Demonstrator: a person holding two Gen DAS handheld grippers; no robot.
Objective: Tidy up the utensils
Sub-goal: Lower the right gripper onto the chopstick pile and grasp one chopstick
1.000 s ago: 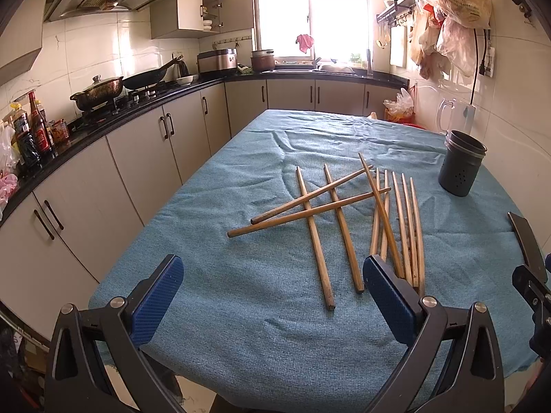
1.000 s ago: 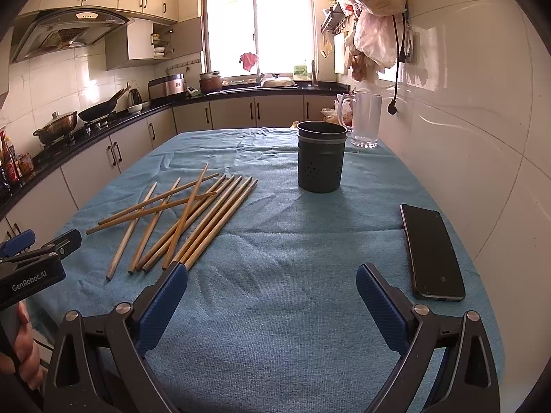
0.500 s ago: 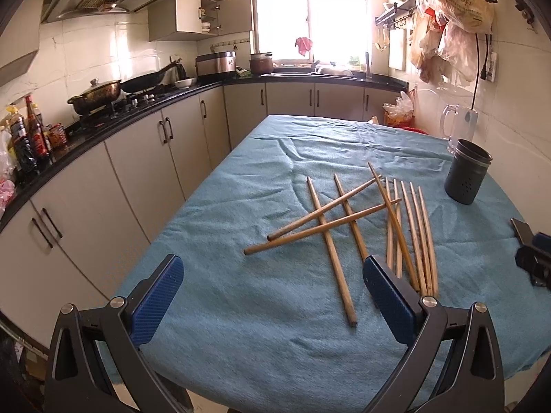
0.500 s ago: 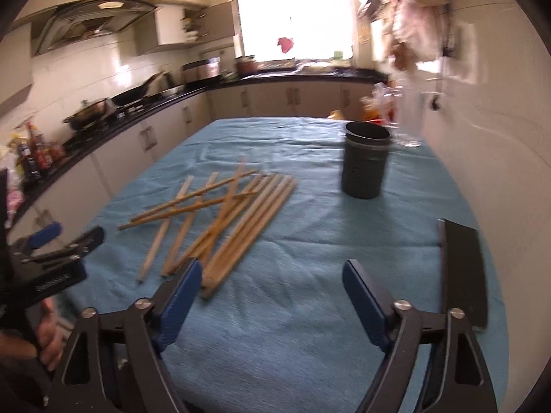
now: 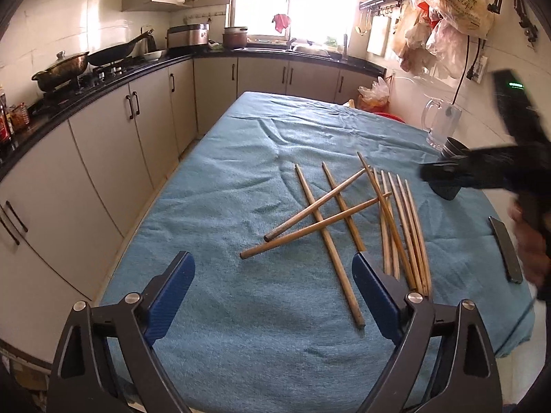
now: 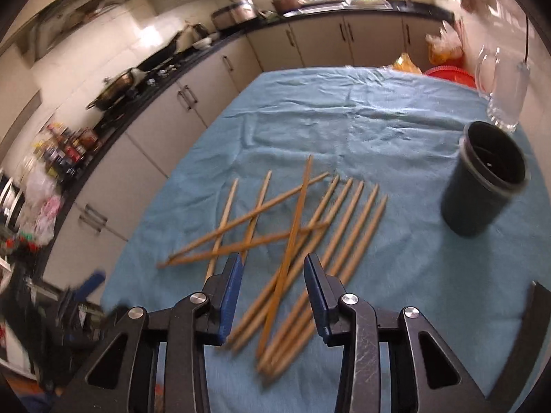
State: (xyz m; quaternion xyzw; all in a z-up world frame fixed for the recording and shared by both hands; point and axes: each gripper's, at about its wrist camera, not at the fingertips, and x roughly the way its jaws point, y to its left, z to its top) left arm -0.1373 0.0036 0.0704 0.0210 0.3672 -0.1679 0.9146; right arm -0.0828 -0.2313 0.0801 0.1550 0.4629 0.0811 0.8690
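- Left claw: blue pads spread wide, nothing between them. Its jaws have just been narrowing slightly. It hangs over the near end of the bench covered in blue towelling cloth.
- Ahead of the left claw, slightly right: the loose wooden chopsticks, several crossed over one another. The tidier parallel group lies beyond its right pad.
- Right claw: jaws have just been closing and now stand part-way in. The butt ends of the wooden chopsticks lie in the gap, directly ahead and beneath. The pads do not yet press on any stick, as far as the blurred right wrist view shows.
- Far right of the right claw, well apart from the sticks: the dark cylindrical utensil holder, upright and empty as far as can be seen.
- Step in hand (judgement): first pick from the pile; none are in the holder yet.
- Next move calls for: lowering onto the stick ends, closing fully on a stick or small bundle, then lifting and tipping it upright over the holder mouth.
- Risk: crossed sticks may drag along.
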